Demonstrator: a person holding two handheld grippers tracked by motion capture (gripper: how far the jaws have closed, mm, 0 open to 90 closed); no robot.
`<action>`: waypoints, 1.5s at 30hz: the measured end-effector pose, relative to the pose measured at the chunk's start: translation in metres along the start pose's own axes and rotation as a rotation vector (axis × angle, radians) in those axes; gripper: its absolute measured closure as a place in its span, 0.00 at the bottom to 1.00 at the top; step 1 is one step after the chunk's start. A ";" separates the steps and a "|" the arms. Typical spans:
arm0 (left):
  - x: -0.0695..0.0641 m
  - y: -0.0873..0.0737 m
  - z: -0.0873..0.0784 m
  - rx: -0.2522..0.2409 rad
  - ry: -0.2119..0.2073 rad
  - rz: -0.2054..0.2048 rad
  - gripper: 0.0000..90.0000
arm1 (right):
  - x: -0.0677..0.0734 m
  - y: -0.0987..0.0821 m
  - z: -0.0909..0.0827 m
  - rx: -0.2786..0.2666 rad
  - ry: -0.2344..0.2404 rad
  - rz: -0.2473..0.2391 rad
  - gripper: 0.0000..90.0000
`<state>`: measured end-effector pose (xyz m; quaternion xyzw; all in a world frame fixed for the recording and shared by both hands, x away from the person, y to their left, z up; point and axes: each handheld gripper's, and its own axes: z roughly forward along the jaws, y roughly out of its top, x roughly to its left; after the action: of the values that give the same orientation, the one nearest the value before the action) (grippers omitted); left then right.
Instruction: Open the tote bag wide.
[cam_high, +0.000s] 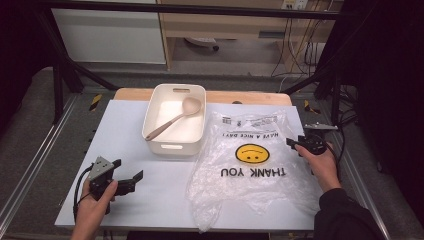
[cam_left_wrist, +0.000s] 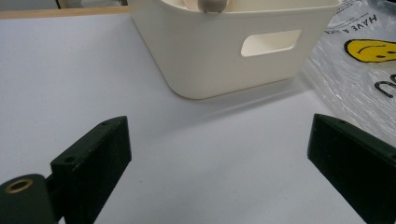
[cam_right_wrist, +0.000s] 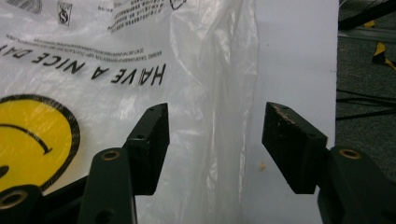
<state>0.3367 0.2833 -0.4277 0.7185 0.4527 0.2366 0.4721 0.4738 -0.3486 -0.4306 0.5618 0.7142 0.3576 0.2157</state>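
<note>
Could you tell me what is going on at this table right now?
A person holds a gripper in each hand. The right gripper is at the side edge of the clear plastic bag, jaws apart with the bag's edge between them, not yet pinched. The left gripper rests open over bare table. A spoon lies in the white bin.
</note>
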 end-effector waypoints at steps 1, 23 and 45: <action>0.000 0.000 0.000 -0.001 0.000 0.001 0.06 | -0.001 -0.004 -0.002 0.022 0.014 -0.004 0.42; -0.010 0.001 0.002 0.012 -0.009 0.044 0.06 | 0.000 -0.038 -0.016 0.096 0.100 -0.094 0.76; -0.012 0.001 0.004 0.027 -0.008 0.071 0.07 | -0.010 -0.035 -0.006 0.020 0.039 0.071 1.00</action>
<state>0.3346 0.2706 -0.4279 0.7415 0.4281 0.2441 0.4554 0.4498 -0.3642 -0.4535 0.5819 0.7013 0.3687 0.1834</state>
